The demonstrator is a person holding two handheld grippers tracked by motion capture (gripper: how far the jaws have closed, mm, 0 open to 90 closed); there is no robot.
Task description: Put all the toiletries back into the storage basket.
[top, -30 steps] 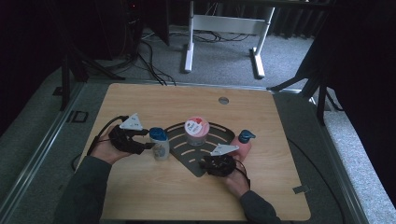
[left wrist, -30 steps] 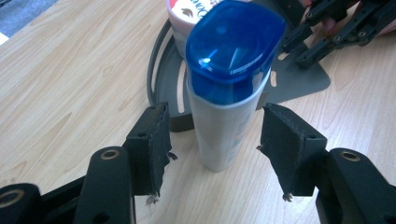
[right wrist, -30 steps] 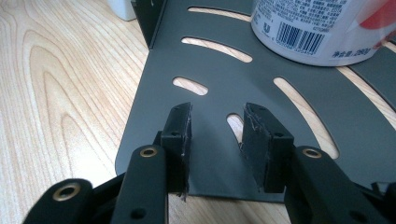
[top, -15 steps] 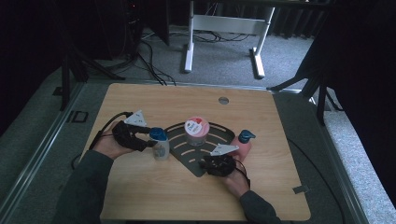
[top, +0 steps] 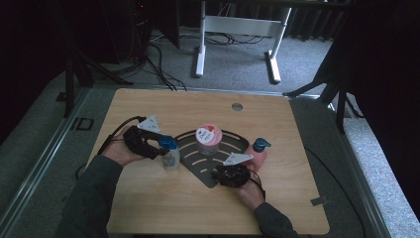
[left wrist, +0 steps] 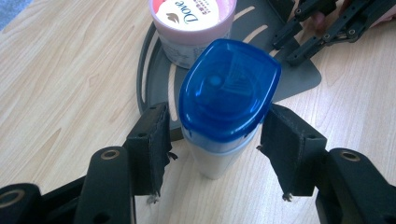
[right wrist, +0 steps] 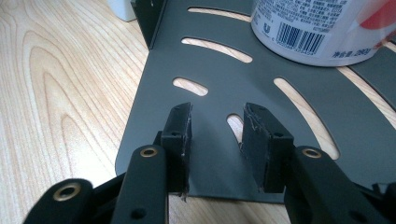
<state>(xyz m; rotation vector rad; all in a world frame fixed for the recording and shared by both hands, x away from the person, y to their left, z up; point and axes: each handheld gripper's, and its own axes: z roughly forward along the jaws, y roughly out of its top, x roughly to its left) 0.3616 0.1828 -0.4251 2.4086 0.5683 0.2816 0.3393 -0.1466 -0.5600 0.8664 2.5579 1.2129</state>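
**Bottle between the left jaws, tray under the right**

On the wooden table [top: 148,208] a blue-capped bottle [left wrist: 224,102] stands upright, just left of a dark slotted tray [top: 195,158]. The left gripper [left wrist: 215,140] flanks it, jaws spread, with a sliver of gap at each pad, so nothing is pinched. A pink-lidded tub [top: 208,139] sits on the tray. The right gripper [right wrist: 217,128] rests over the tray's near corner, jaws half apart and holding nothing. A pink bottle [top: 257,151] stands just right of the tray.
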